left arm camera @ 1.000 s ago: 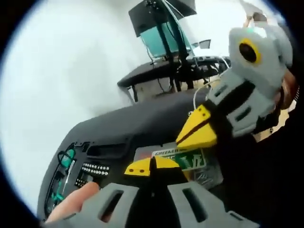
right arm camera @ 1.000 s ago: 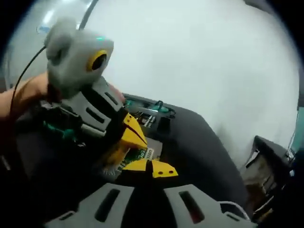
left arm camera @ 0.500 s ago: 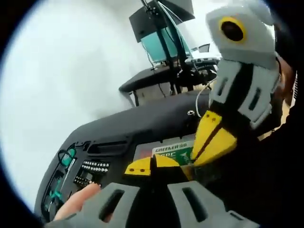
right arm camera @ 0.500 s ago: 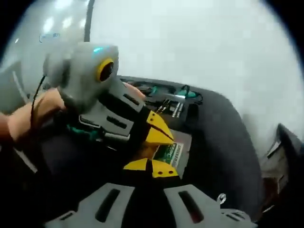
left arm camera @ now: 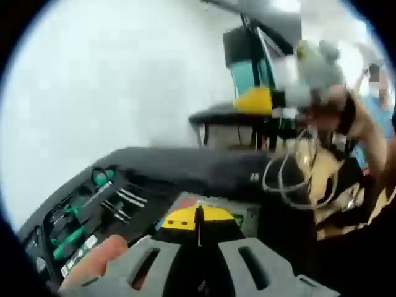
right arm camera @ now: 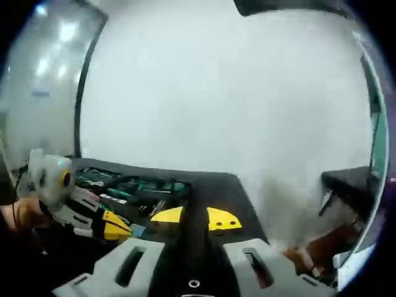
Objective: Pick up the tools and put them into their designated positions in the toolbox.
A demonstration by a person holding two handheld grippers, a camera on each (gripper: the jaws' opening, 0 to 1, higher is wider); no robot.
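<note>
Having swung apart: right tool [right arm camera: 196, 218] now open, off toolbox [right arm camera: 133, 189].

In the left gripper view the raised grey right gripper [left arm camera: 260, 99] with yellow fingers is smeared by motion, so whether its jaws are parted or closed cannot be told. The green-handled tools [left arm camera: 74, 213] in the open black toolbox [left arm camera: 148, 170] are blurred and partly cut off at the lower left. In the right gripper view the grey left gripper [right arm camera: 120, 229] hides part of the toolbox [right arm camera: 185, 182], whose contents are too small to identify.
</note>
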